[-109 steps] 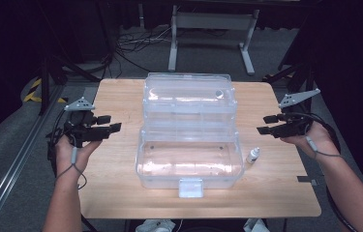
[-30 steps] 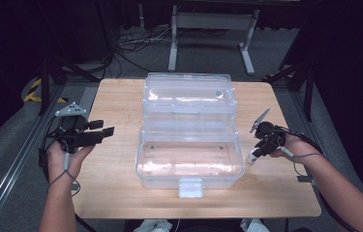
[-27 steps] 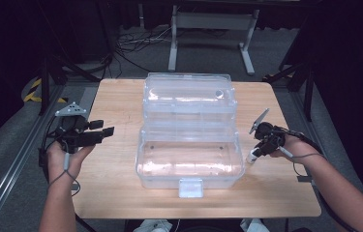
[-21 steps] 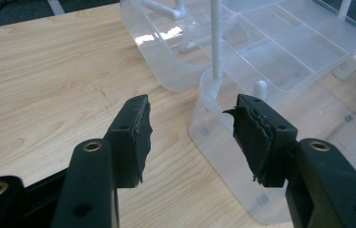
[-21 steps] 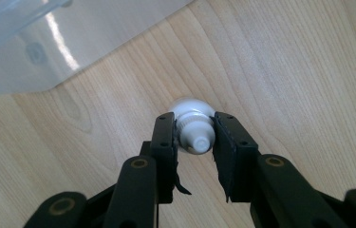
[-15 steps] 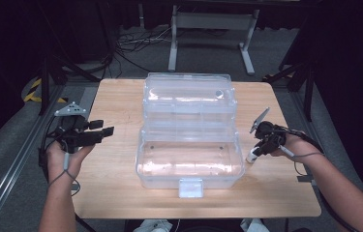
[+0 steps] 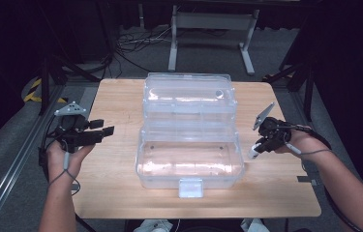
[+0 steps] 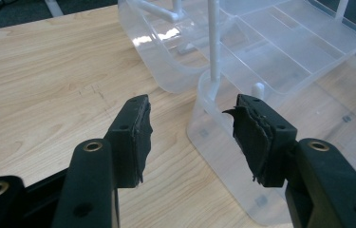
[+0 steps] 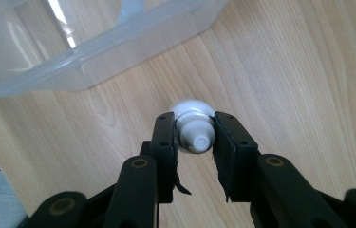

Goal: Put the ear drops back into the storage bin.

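Note:
A small white tube [image 9: 193, 124] with a ribbed cap is pinched at its cap end between the jaws of my right gripper [image 9: 193, 138], which is shut on it. In the high view this tube [image 7: 253, 152] slants down to the table just right of the clear plastic box [image 7: 143, 145], under my right gripper [image 7: 260, 144]. The box stands open in the middle of the table, with its tiered trays [image 7: 187, 102] spread toward the back. My left gripper [image 7: 103, 127] hovers open off the box's left side. In its own view my left gripper [image 8: 192, 137] holds nothing, with the box corner [image 8: 213, 102] just beyond its jaws.
The wooden table [image 7: 116, 96] has bare board on both sides of the box and along the front. A latch tab [image 7: 190, 187] juts from the box's front wall. Past the far edge lie dark floor, cables and a metal stand [image 7: 211, 24].
Since 3.6 s ago my right gripper has come down and in to the box's right side and shut on the white tube. The left gripper has shifted slightly. In the last second nothing has moved.

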Motion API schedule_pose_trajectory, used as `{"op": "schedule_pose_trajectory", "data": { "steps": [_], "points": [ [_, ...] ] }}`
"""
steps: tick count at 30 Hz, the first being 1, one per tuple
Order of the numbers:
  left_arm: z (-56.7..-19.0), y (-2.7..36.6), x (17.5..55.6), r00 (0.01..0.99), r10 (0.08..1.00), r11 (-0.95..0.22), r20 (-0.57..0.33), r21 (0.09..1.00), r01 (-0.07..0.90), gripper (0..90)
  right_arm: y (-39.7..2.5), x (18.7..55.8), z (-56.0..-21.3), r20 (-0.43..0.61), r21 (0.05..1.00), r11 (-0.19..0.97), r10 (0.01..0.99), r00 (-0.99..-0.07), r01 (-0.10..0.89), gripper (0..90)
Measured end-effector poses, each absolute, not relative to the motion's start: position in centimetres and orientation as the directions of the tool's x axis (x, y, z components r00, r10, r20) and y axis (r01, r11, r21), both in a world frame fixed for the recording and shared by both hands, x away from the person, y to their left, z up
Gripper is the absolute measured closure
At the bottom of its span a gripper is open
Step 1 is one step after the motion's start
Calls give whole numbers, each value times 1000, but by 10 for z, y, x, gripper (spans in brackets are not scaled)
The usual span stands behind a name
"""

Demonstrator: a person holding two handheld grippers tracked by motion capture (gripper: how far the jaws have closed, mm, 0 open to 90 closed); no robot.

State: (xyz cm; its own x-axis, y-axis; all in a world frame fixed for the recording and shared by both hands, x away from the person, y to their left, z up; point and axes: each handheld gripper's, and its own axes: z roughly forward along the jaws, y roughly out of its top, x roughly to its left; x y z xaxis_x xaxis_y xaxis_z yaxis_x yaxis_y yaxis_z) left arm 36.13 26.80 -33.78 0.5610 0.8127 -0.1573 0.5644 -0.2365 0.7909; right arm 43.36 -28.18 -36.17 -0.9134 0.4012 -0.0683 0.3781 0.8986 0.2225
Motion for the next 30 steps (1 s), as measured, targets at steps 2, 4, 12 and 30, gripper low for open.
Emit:
{"op": "schedule_pose_trajectory", "data": {
  "steps": [2, 4, 12, 30],
  "points": [
    [-338, 268, 361, 560, 813, -235, -158, 791, 565, 473, -282, 432, -356, -76, 233, 899, 396, -915, 370, 710],
    [-338, 268, 361, 559, 814, -234, -159, 791, 565, 473, -283, 430, -348, -86, 242, 900, 392, -916, 362, 711],
    [-338, 268, 361, 561, 813, -236, -157, 792, 563, 473, -281, 422, -331, -105, 258, 904, 377, -920, 341, 711],
    [-339, 269, 361, 562, 811, -236, -162, 789, 567, 473, -268, 399, -300, -135, 290, 921, 308, -942, 259, 711]
  ]
}}
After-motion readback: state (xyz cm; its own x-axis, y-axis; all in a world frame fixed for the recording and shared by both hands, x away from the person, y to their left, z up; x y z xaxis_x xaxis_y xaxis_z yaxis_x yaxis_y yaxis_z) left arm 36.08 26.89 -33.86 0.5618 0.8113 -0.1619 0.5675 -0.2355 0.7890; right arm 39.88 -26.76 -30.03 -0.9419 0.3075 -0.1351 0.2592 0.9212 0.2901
